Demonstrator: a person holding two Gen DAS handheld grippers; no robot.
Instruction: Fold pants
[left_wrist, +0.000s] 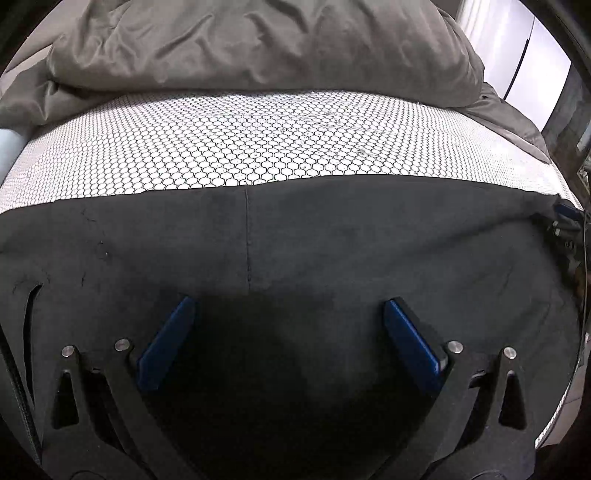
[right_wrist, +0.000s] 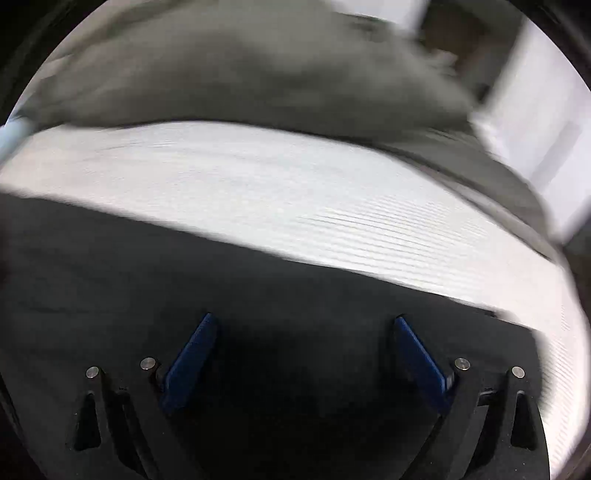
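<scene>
The dark pants (left_wrist: 295, 236) lie spread flat on a bed, over a white sheet with a black honeycomb print (left_wrist: 258, 140), filling the lower half of both wrist views from about 9 o'clock round to 3 o'clock. A grey duvet (left_wrist: 258, 44) is heaped beyond, toward 12 o'clock. A seam runs down the cloth near the centre of the left view, and what looks like a pocket slit shows at 8 o'clock.

The left gripper (left_wrist: 288, 306) hangs low over the pants with its jaws spread wide and nothing between them. The right gripper (right_wrist: 304, 321) is likewise wide apart and empty above the fabric; its picture is smeared by motion, so finer detail there cannot be read.

By my reading, this is the gap between folds: the garment is laid out and neither tool has a hold. The next move calls for each gripper to descend onto an edge, pinch through all layers, and lift together so the cloth carries over evenly without bunching.
</scene>
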